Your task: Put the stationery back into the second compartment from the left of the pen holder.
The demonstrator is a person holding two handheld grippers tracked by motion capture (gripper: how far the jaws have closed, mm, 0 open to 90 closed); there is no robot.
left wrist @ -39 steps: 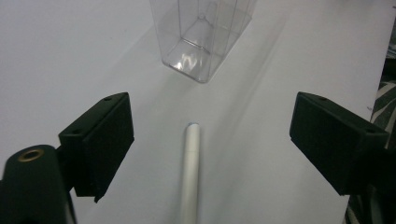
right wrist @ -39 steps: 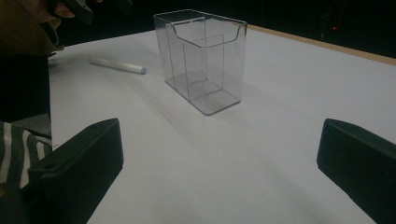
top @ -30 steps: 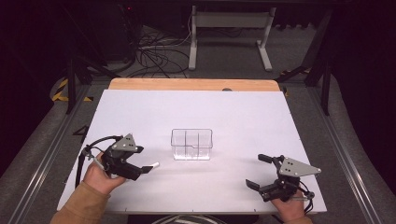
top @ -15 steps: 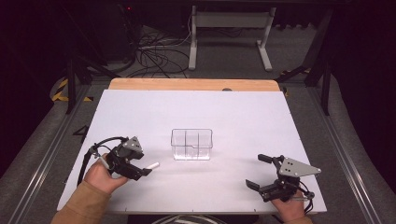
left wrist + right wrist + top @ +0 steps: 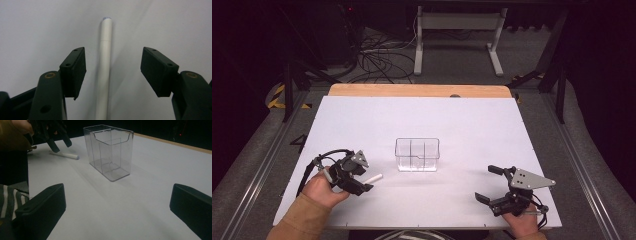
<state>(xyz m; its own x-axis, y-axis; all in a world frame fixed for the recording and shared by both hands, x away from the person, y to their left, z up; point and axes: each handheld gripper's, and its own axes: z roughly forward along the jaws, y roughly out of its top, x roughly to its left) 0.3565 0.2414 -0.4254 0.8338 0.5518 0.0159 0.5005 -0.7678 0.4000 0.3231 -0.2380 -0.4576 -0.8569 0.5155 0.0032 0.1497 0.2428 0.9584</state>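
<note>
White table carries a clear box and perhaps a marker.

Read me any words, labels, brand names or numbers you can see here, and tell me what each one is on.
None can be read.
White pen: plain barrel, no print showing.
Clear box: no label on its walls.
White table: blank surface.
Left gripper and right gripper: black and grey parts, no lettering visible.
</note>
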